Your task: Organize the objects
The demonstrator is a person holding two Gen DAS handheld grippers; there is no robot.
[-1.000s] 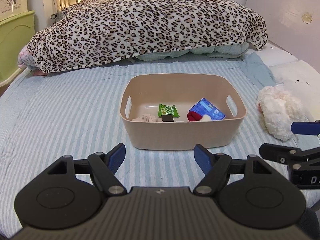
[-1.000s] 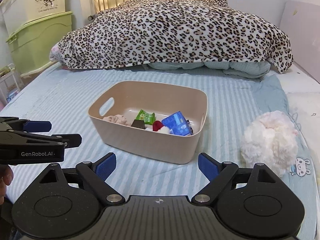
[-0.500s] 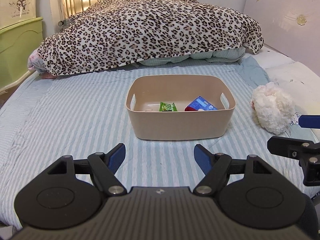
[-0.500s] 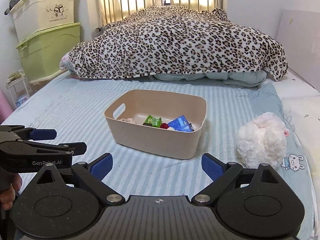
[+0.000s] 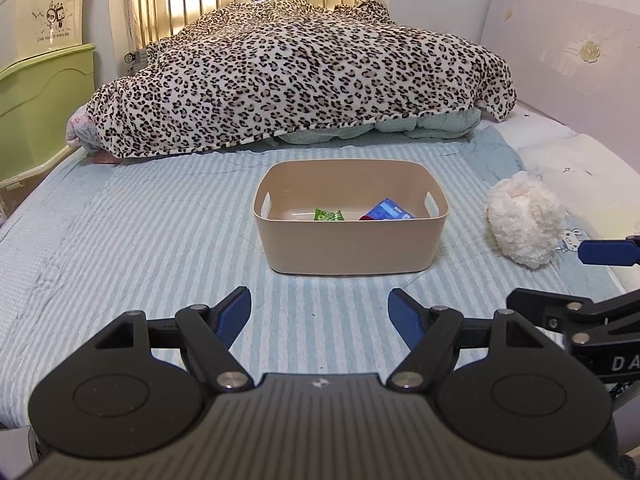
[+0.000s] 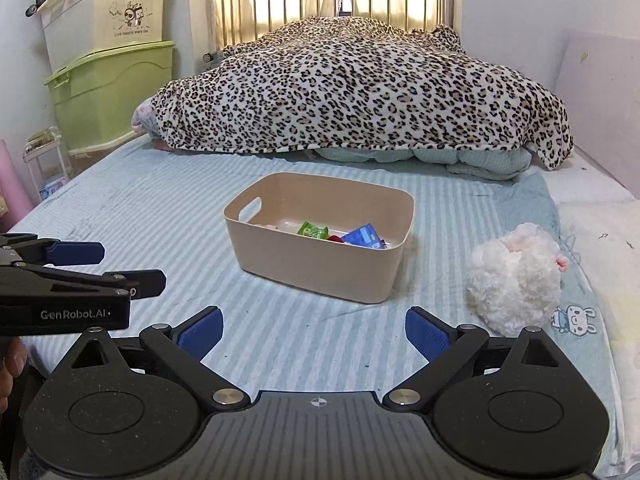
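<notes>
A beige plastic bin [image 5: 352, 246] [image 6: 320, 268] stands in the middle of the striped bed. Inside it lie a green packet [image 5: 329, 215] [image 6: 313, 230], a blue packet [image 5: 389, 211] [image 6: 363, 236] and a red item. A white fluffy plush toy [image 5: 524, 224] [image 6: 516, 276] lies on the bed right of the bin. My left gripper [image 5: 320, 312] is open and empty, well in front of the bin; it also shows at the left of the right wrist view [image 6: 92, 264]. My right gripper [image 6: 314, 330] is open and empty, in front of the bin.
A leopard-print blanket [image 5: 304, 80] [image 6: 360, 88] is heaped across the far side of the bed. Green and cream storage boxes [image 6: 108, 80] stand at the left, beyond the bed's edge. A pale headboard [image 5: 560, 56] lines the right side.
Both grippers have pulled back from the bin, which now looks smaller and farther away. Both stayed open and empty.
</notes>
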